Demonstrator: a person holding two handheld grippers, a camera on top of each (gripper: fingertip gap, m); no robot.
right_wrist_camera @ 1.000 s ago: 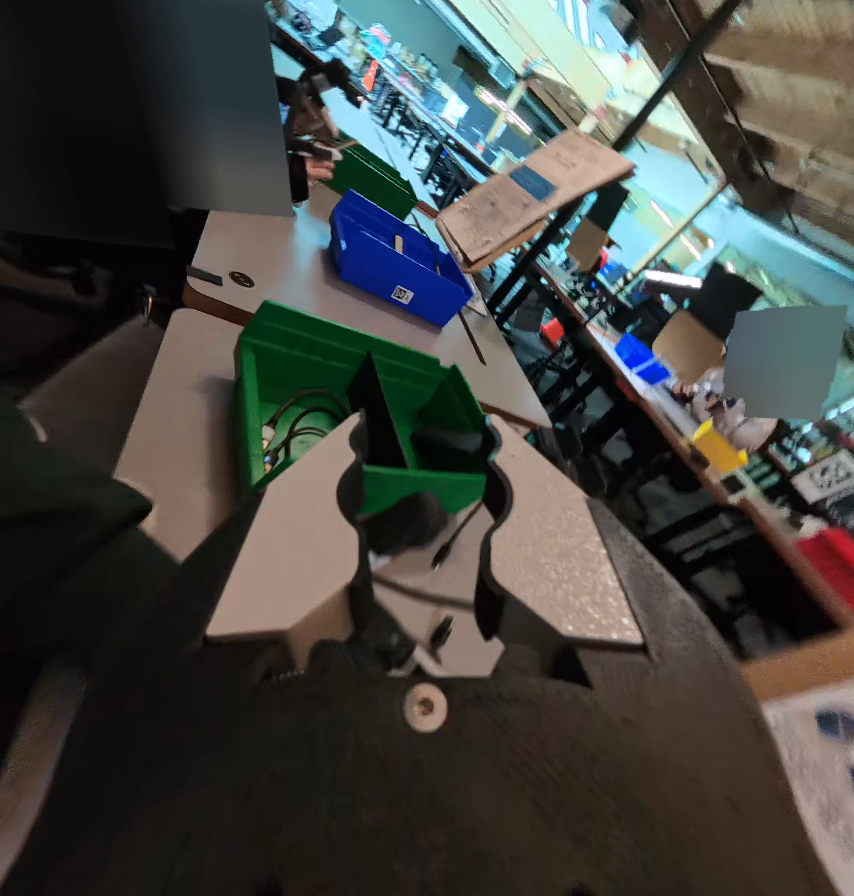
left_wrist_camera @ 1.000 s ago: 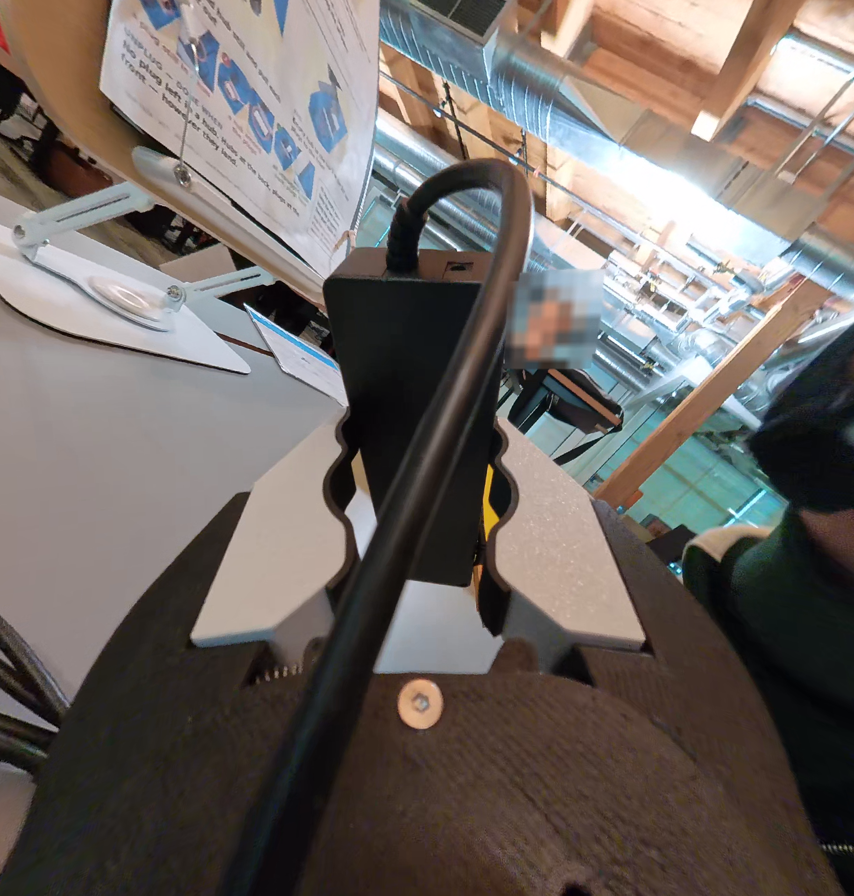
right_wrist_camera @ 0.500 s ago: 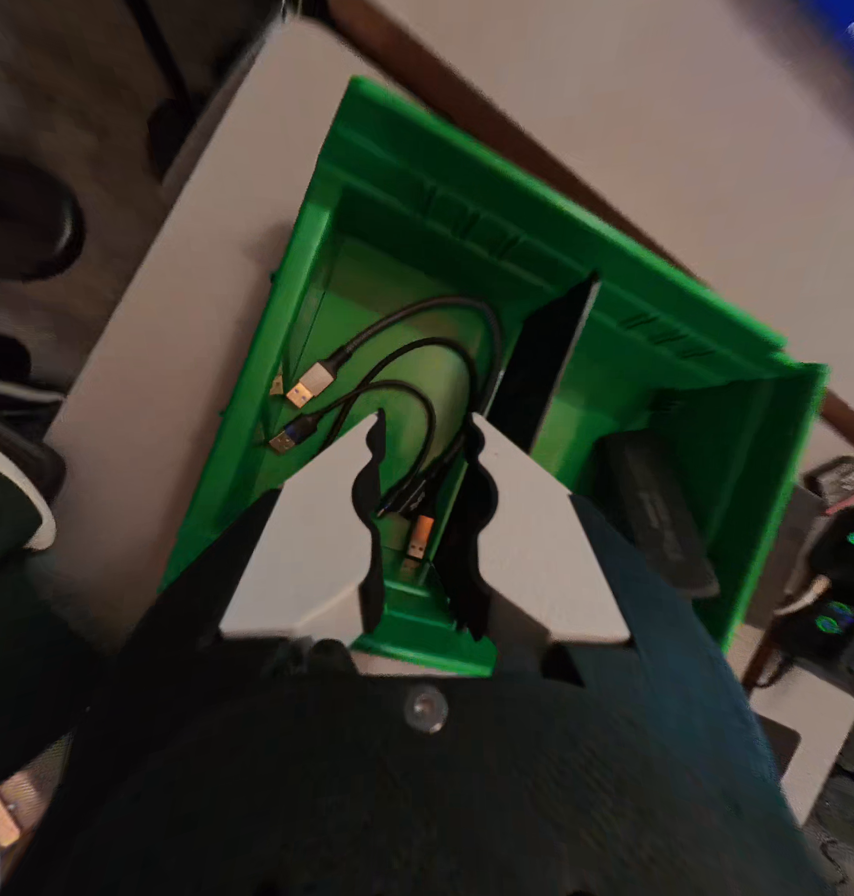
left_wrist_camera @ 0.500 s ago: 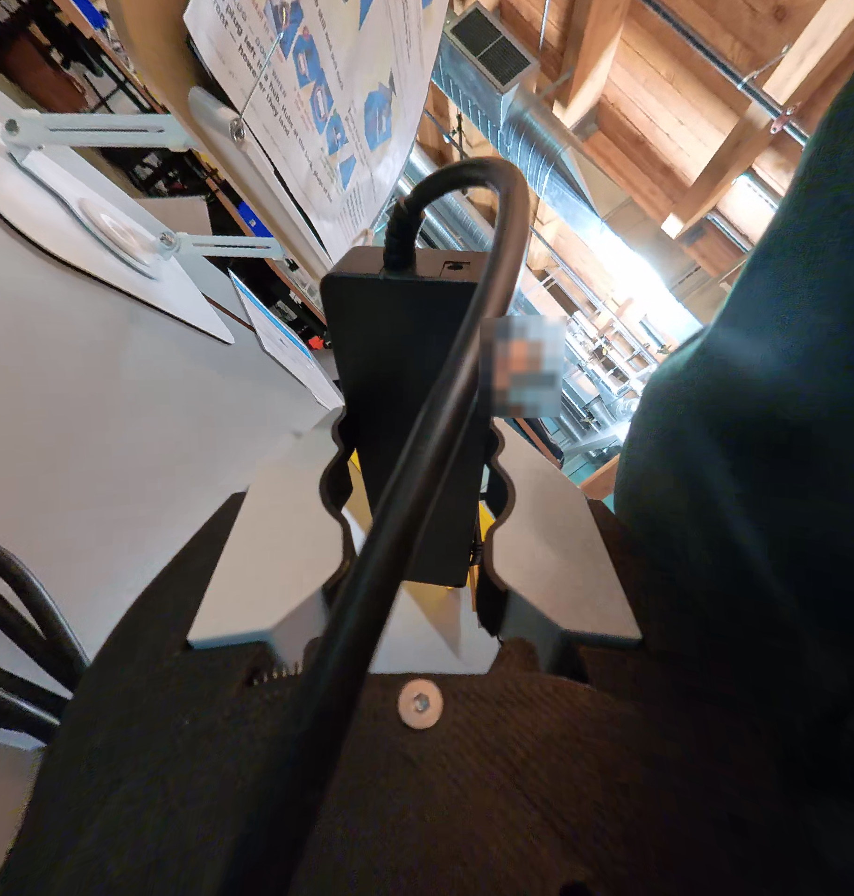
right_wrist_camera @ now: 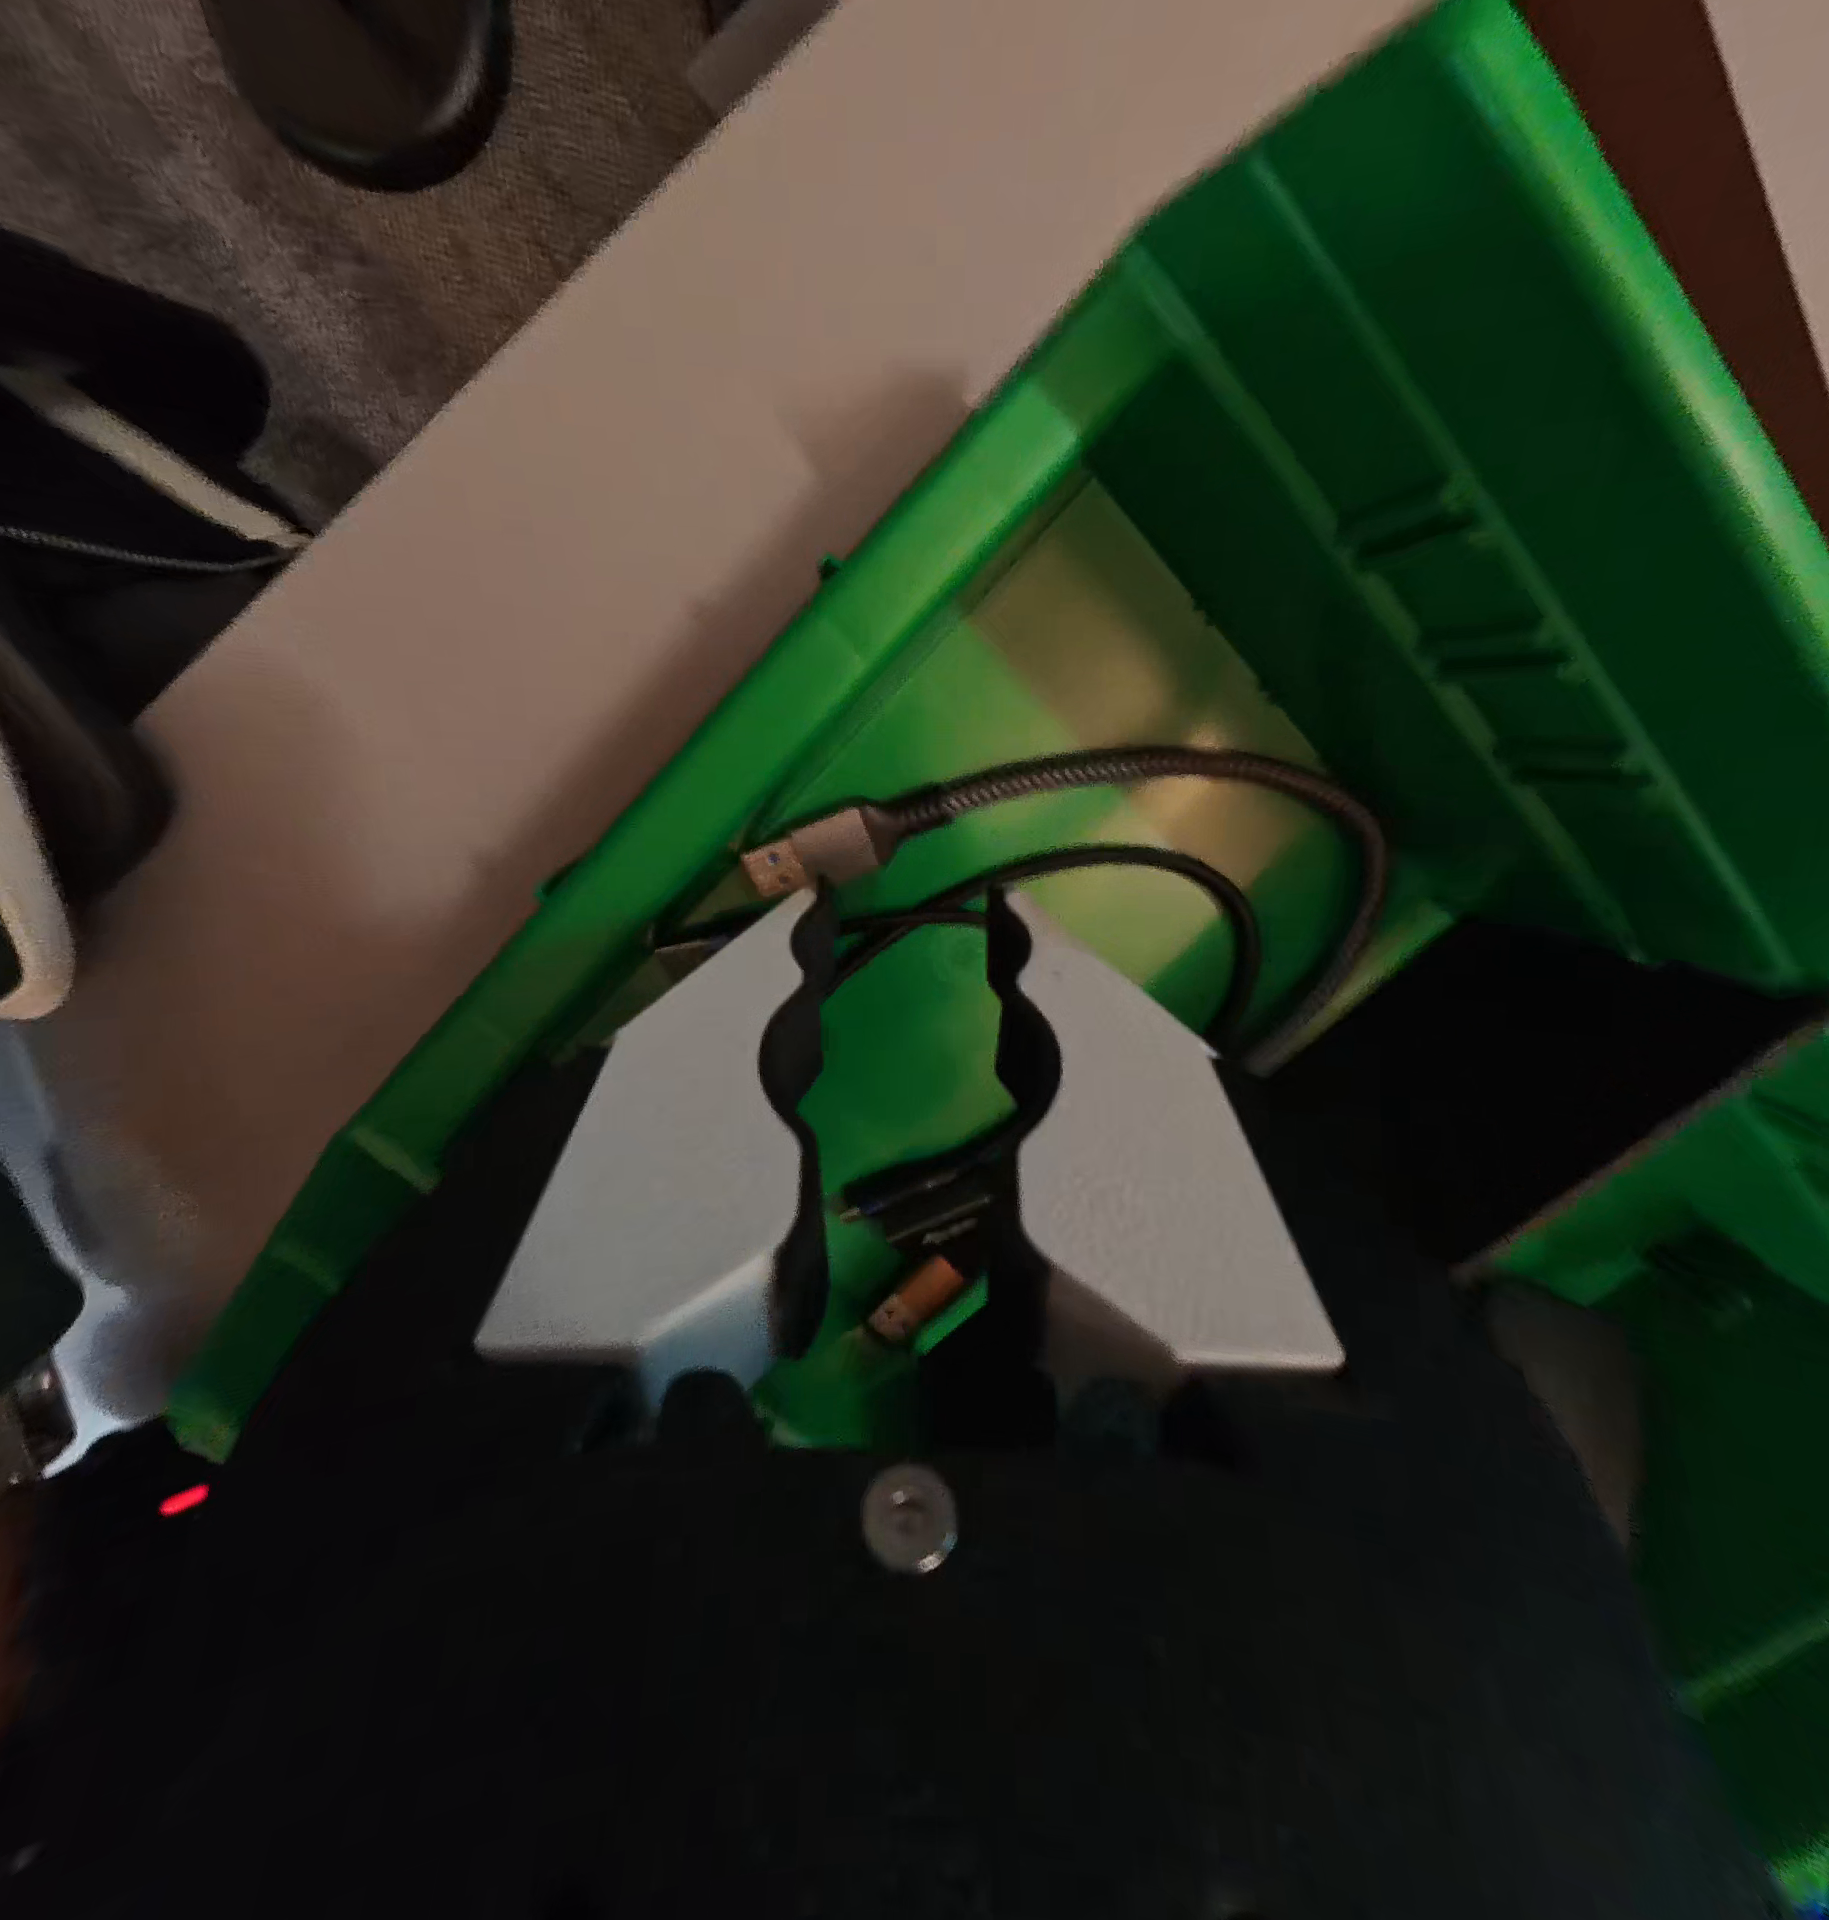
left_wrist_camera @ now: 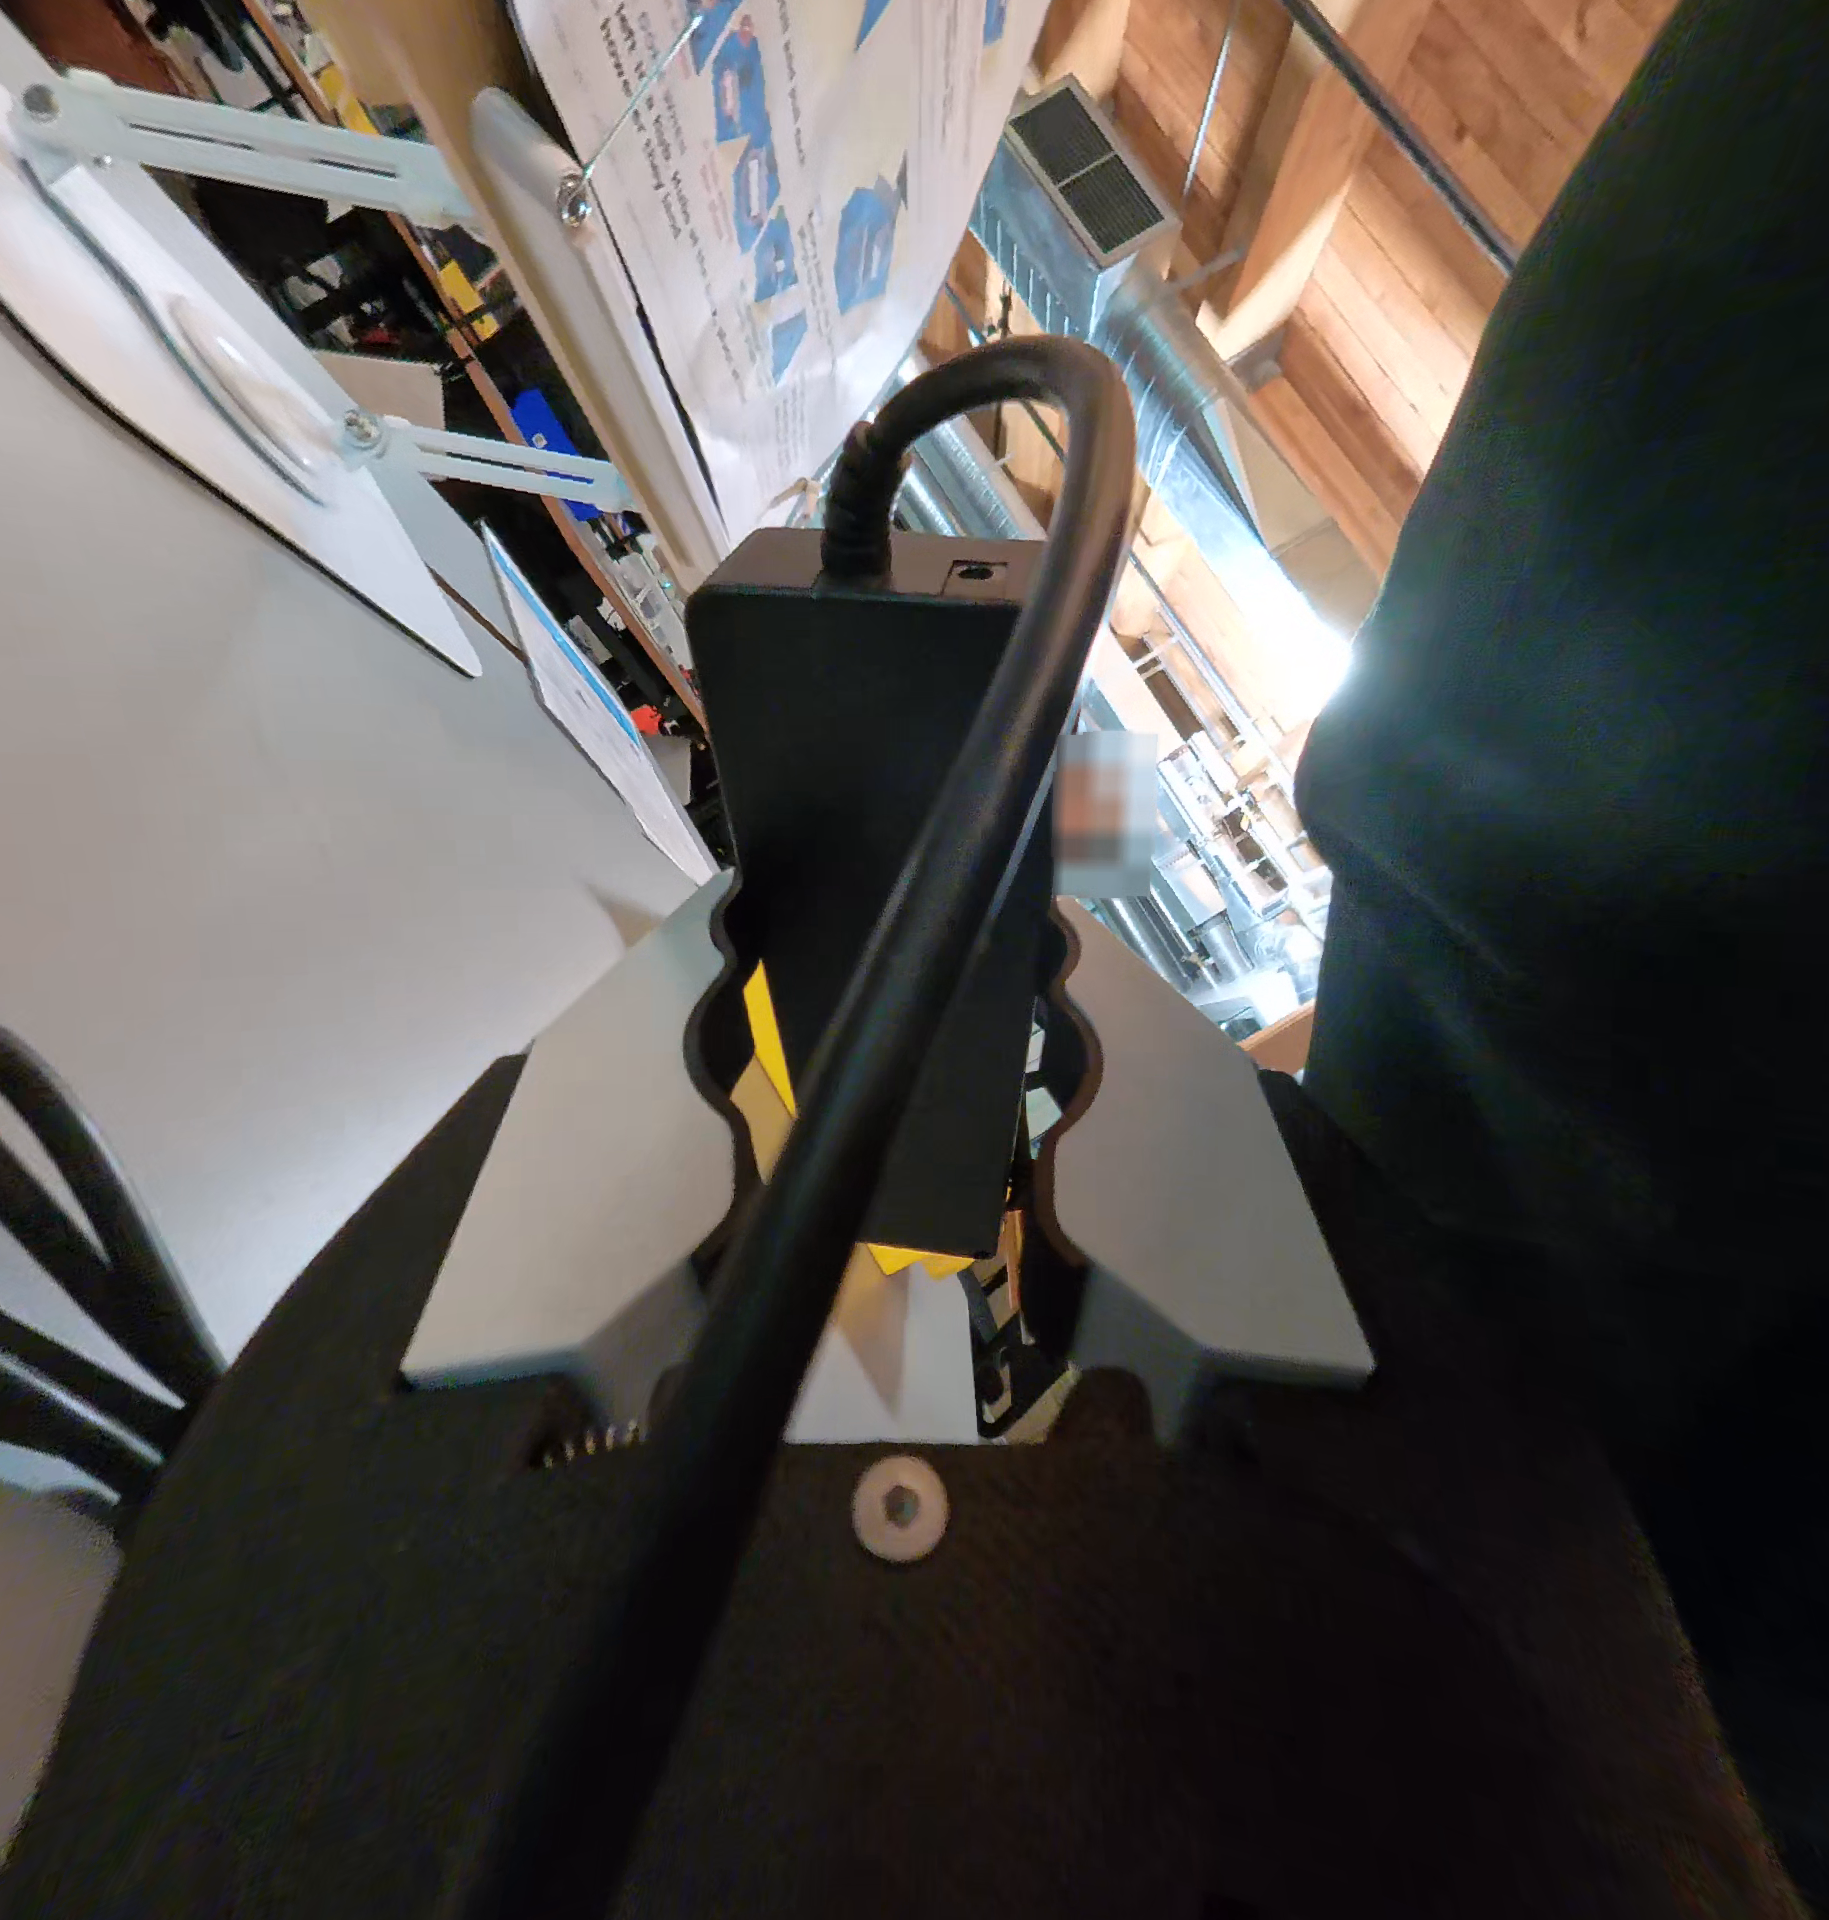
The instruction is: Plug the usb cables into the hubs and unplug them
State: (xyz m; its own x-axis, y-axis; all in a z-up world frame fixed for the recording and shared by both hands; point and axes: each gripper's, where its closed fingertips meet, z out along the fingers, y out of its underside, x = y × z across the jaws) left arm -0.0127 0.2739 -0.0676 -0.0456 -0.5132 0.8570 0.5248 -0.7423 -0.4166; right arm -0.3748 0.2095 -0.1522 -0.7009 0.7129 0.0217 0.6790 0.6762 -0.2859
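My left gripper (left_wrist_camera: pixel 889 935) is shut on a black USB hub (left_wrist_camera: pixel 868 790) and holds it upright, tilted up toward the ceiling. The hub's thick black cable (left_wrist_camera: pixel 889 987) loops over its top and runs back down over the gripper. My right gripper (right_wrist_camera: pixel 905 925) is open and reaches down into the left compartment of a green bin (right_wrist_camera: pixel 1409 343). Several USB cables lie there: a braided one with a silver plug (right_wrist_camera: pixel 837 847), a thin black one (right_wrist_camera: pixel 1128 862), and an orange-tipped plug (right_wrist_camera: pixel 915 1299) between the jaws.
A black divider (right_wrist_camera: pixel 1492 1060) splits the bin, which sits on a grey table (right_wrist_camera: pixel 536 623) near its edge. In the left wrist view, a white stand (left_wrist_camera: pixel 214 343) holds an instruction sheet (left_wrist_camera: pixel 785 208) on the grey table. A person's dark sleeve (left_wrist_camera: pixel 1616 831) fills the right side.
My right gripper swung down from looking across the room and moved into the bin's left compartment, close over the cables. My left gripper tilted slightly, still holding the hub.
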